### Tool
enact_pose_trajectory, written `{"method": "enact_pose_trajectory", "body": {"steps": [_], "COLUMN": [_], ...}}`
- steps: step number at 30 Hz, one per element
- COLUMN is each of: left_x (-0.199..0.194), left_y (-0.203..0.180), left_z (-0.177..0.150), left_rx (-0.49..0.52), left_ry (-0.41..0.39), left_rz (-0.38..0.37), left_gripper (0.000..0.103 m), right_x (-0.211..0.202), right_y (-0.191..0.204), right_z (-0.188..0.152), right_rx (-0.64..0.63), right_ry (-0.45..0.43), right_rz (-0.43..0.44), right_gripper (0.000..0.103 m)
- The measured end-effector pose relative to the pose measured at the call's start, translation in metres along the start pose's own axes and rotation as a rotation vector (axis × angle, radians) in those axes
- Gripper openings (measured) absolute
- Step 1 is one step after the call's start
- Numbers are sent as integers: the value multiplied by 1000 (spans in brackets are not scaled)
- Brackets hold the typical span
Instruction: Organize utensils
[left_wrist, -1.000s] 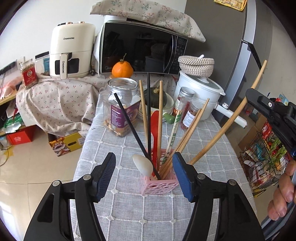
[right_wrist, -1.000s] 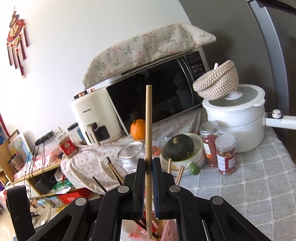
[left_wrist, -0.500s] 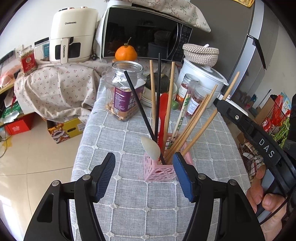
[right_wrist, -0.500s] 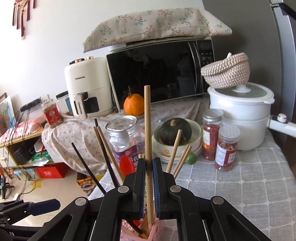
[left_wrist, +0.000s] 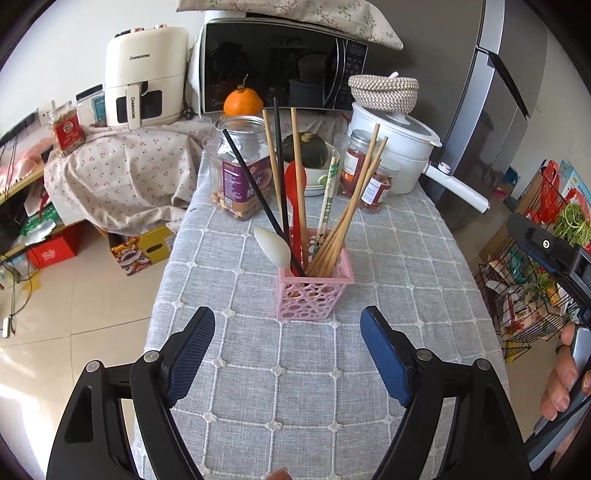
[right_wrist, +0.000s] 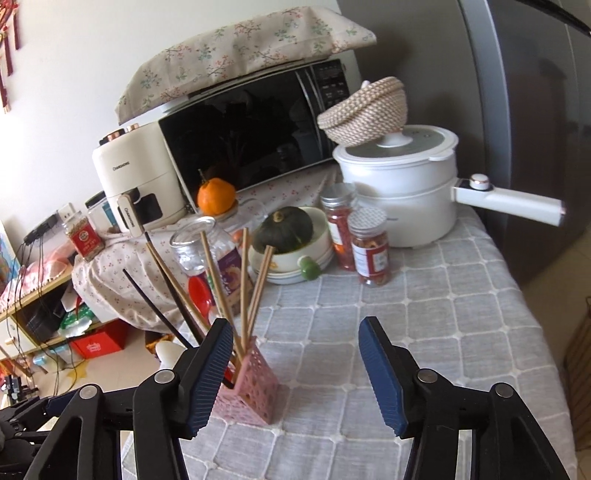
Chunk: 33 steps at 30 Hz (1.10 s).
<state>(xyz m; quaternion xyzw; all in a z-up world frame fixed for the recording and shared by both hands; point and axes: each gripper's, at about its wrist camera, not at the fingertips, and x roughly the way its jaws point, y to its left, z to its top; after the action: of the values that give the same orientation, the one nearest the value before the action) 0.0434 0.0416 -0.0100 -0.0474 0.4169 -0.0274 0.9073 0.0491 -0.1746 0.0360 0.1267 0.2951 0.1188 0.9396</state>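
Released from the right claw (right_wrist: 293, 354), whose jaws had just been opening, the wooden chopstick (left_wrist: 298, 173) stood in the pink holder (left_wrist: 313, 291) on the surface (left_wrist: 388, 258); left claw (left_wrist: 286, 354) gaped empty, having widened too.

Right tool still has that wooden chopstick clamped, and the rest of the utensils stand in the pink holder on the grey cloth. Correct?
Not quite. The right tool holds nothing: the right wrist view shows its jaws, which have just been opening, standing apart with only tablecloth between them. The wooden chopstick is already in with the others. The rest holds: the utensils stand in the pink holder on the grey cloth.
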Motion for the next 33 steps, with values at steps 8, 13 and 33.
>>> {"method": "enact_pose_trajectory", "body": {"steps": [8,13,33], "left_x": [-18,-21,-27], "left_y": [-33,-48,-56], "left_z": [-24,-31,-31], "left_rx": [62,97,123], "left_ry": [-17,-28,-49], "left_rz": [15,16,12], "left_gripper": [98,100,100], "right_x": [-43,-55,-53], "right_y": [-24,-37,-30], "right_z": [-29,-45,-46], "right_rx": [-10,-5,-47], "right_ry": [54,85,88], "right_rz": [-159,-202,-221], "right_gripper": [88,91,91]}}
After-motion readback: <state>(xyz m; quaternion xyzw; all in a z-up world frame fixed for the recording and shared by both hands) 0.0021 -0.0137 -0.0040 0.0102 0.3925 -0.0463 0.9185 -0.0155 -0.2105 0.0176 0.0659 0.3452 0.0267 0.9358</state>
